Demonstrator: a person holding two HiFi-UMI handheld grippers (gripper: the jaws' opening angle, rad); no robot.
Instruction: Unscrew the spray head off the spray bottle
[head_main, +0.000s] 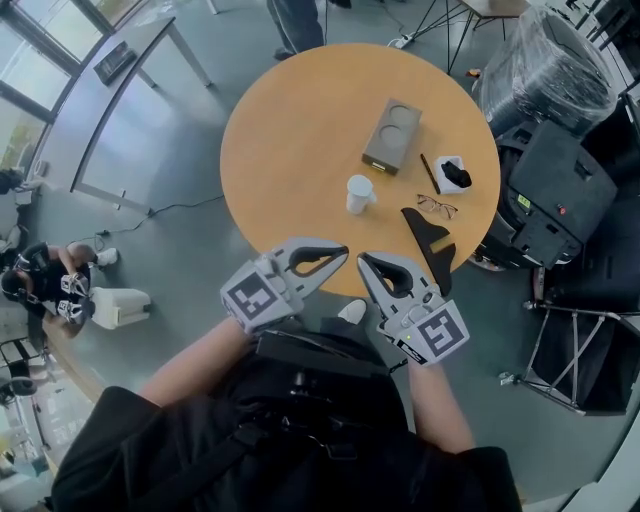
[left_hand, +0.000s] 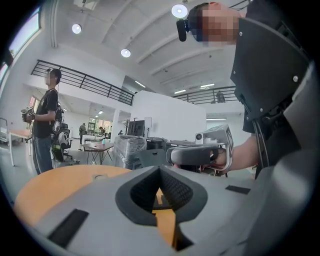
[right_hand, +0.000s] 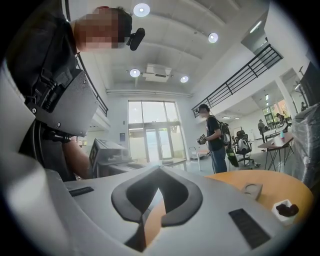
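A small white bottle-like container (head_main: 359, 193) stands upright near the middle of the round wooden table (head_main: 290, 130). I cannot make out a spray head on it. My left gripper (head_main: 338, 253) and right gripper (head_main: 366, 263) hover over the table's near edge with their tips turned towards each other. Both are shut and hold nothing. From the left gripper view its own jaws (left_hand: 160, 171) are closed, and the right gripper (left_hand: 200, 155) shows beyond them. The right gripper view shows its jaws (right_hand: 160, 176) closed too, with the left gripper (right_hand: 106, 152) behind.
On the table lie a grey block with round recesses (head_main: 392, 135), a pen (head_main: 430, 173), a small white tray with something black (head_main: 455, 175), glasses (head_main: 437, 207) and a black angular piece (head_main: 428, 238). Black equipment (head_main: 560, 190) crowds the right side. A person (left_hand: 47, 120) stands beyond the table.
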